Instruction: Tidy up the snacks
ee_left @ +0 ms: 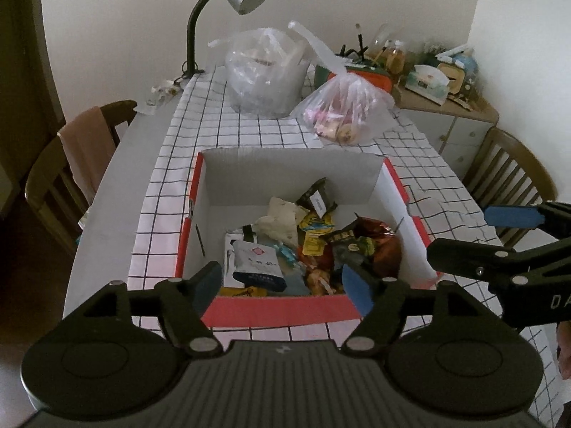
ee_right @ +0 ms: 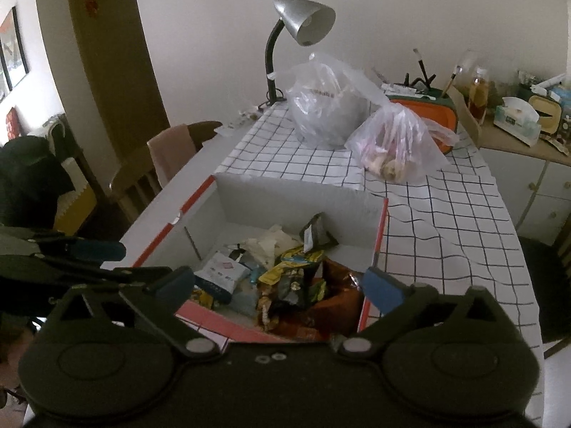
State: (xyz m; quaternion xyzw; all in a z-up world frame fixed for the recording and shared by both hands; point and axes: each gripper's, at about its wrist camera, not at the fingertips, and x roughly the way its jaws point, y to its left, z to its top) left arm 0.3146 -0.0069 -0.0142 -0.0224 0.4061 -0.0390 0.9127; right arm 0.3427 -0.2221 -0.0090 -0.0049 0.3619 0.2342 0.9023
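Note:
A red-edged white cardboard box [ee_left: 292, 169] sits on the checked tablecloth and holds several snack packets [ee_left: 303, 246]: white, yellow, dark and a brown foil bag. My left gripper [ee_left: 283, 285] is open and empty, over the box's near edge. My right gripper [ee_right: 282, 287] is open and empty, also over the near end of the box [ee_right: 303, 198] and its snacks [ee_right: 285, 278]. The right gripper shows at the right edge of the left wrist view [ee_left: 499, 235]; the left gripper shows at the left of the right wrist view [ee_right: 89, 260].
Behind the box lie a small clear bag of snacks [ee_left: 344, 110] and a larger clear bag [ee_left: 266, 71]. A silver desk lamp [ee_left: 228, 7] stands at the table's far end. Wooden chairs [ee_left: 71, 164] flank the table. A cluttered cabinet [ee_left: 442, 85] stands at the right.

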